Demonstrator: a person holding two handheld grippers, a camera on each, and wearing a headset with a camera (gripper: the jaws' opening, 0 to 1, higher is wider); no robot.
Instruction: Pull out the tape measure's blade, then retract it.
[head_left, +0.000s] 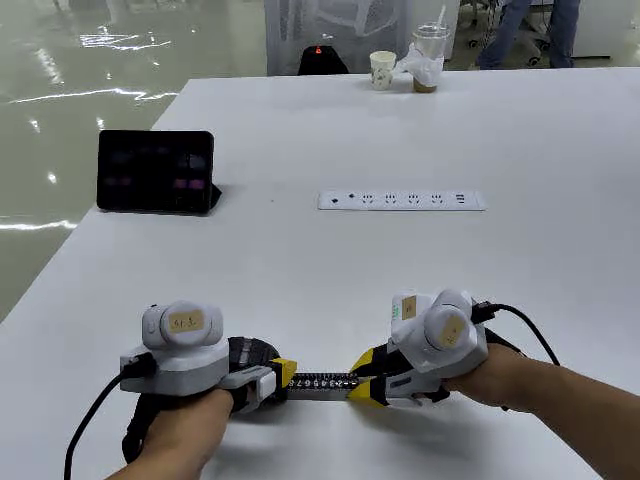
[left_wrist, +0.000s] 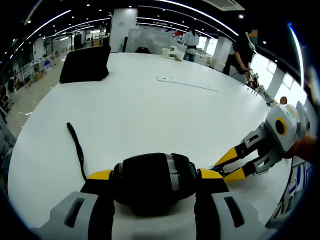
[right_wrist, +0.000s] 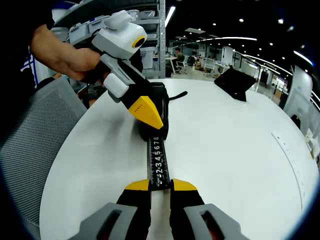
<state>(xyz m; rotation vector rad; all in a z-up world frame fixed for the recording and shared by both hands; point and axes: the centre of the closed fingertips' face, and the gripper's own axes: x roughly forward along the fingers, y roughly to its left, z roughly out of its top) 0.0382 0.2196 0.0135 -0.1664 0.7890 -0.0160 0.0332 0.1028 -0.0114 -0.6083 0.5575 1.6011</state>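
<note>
Ahead of the right gripper (right_wrist: 161, 186), pinched onto the blade (right_wrist: 158, 160) for pulling, the left gripper (left_wrist: 155, 175) clamps the case (left_wrist: 150, 186) as anchor.

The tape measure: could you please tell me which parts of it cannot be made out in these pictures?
- End hook of the blade: right gripper view, hidden between the shut fingertips of the right gripper.
- Blade numbers: head view, too small to read.
- Sides of the case: left gripper view, covered by the left gripper clamped on them.
- Most of the case: head view, hidden behind the left gripper's body.
</note>
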